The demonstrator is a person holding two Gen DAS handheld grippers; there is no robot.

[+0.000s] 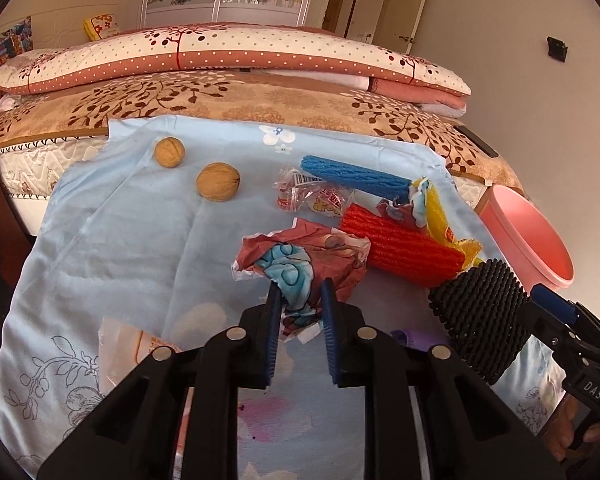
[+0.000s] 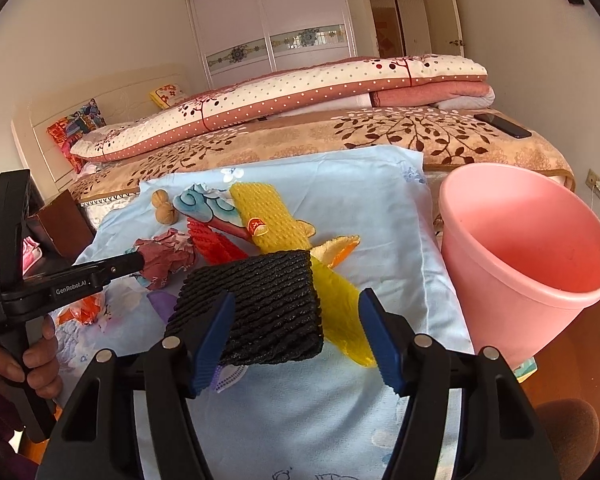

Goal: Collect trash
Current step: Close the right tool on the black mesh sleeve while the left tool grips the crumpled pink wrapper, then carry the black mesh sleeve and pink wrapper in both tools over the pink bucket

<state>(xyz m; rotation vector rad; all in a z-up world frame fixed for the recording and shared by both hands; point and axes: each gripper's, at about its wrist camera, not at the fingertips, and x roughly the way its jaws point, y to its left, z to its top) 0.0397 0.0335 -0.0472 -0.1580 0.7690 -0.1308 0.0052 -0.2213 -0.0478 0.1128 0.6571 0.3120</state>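
On the pale blue cloth-covered bench (image 1: 112, 216), the left tool (image 1: 300, 292) pinches a crumpled red-and-blue printed paper wrapper (image 1: 300, 256). Right of that wrapper, the right tool (image 2: 296, 304) straddles a black ribbed foam net sleeve (image 2: 256, 304); whether both pads press it, I cannot tell. The round pink plastic bucket (image 2: 540, 300) stands right of the sleeve, beside the bench.

A home bedroom. The bed (image 2: 420, 140) fills the middle, spread with a tan leaf-patterned blanket (image 1: 260, 100) and a folded dotted quilt (image 1: 228, 54) on top. Behind the bed stands a white sliding-door wardrobe (image 2: 276, 28); at the bed's head lie bright pillows (image 2: 76, 124) (against a pale headboard). Right of the wardrobe, past the bed's foot, is a doorway (image 2: 400, 16).
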